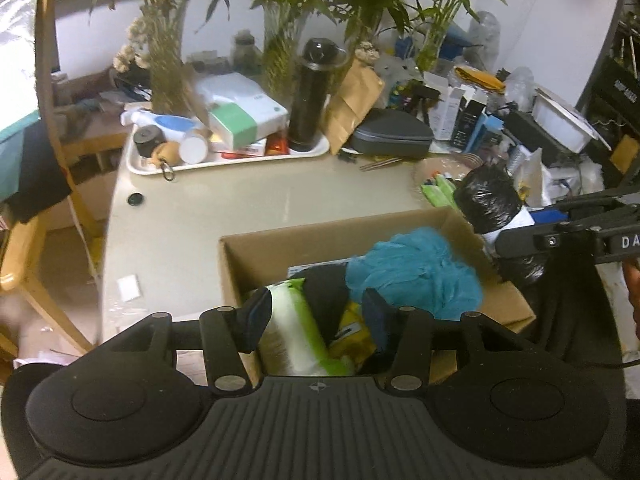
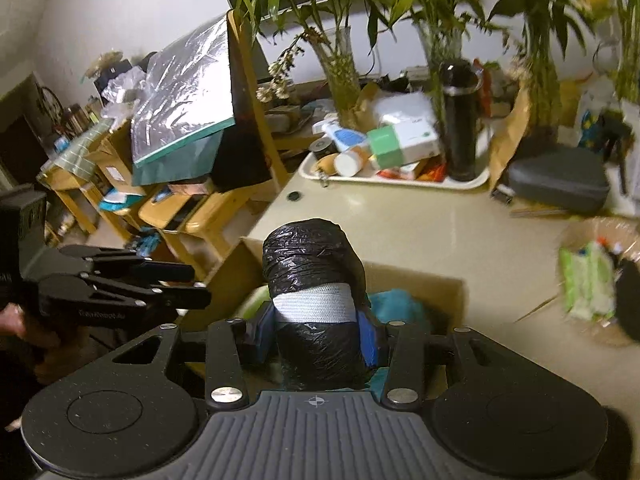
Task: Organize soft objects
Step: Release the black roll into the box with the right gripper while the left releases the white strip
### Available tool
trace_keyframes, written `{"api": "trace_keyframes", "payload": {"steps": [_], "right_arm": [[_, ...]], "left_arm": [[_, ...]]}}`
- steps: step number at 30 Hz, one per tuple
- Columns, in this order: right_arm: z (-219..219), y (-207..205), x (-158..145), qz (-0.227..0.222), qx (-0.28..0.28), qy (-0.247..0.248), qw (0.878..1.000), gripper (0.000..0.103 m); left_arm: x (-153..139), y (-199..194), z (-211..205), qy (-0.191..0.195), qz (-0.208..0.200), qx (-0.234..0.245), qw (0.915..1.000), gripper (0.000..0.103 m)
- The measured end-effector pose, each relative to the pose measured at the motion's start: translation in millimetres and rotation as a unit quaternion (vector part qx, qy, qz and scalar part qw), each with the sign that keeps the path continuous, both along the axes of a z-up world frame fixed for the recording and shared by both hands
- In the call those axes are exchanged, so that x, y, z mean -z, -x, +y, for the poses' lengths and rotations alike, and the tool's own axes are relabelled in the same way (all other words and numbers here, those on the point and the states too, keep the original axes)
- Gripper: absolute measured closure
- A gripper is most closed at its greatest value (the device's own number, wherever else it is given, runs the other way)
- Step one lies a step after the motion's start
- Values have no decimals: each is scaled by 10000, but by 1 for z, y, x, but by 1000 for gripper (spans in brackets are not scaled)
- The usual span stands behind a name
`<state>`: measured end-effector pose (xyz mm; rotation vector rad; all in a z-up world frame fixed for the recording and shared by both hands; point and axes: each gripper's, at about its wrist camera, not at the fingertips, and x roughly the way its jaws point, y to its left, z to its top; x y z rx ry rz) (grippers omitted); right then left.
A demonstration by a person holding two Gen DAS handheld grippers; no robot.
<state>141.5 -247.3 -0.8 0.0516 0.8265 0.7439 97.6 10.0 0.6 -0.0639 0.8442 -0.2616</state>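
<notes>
Right tongs [image 2: 316, 332] are clamped on the black plastic-wrapped roll [image 2: 316, 280] just above the cardboard box [image 1: 256, 256], left tongs [image 1: 316, 316] hang open and empty over it, so I'd lower it toward 12 o'clock beside the blue mesh pouf [image 1: 416, 276] before unclamping.
</notes>
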Motion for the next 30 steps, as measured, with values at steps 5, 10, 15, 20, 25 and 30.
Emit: {"api": "trace_keyframes", "payload": {"steps": [5,10,15,20,25,30], "right_arm": [[21,-3,3,367,-36,-244,9990,57],[43,-9,8,730,-18,-449,9963,56],[61,-11,11,649,-75,-414,9970,11],[67,4,7,92,-110,55,9999,0],[57,23,5,-440,56,453,9980,0],[41,41,5,-871,340,814,9923,0]], "left_arm": [[-4,12,7,-208,-204,-91,9995,54],[-8,21,18,-131,-286,-201,9993,54],[-11,28,25,-156,-357,-337,9987,54],[-14,34,24,-243,-435,-444,9978,29],[-15,41,14,-495,-670,-578,9948,20],[-17,52,5,-506,-950,-670,9919,2]]}}
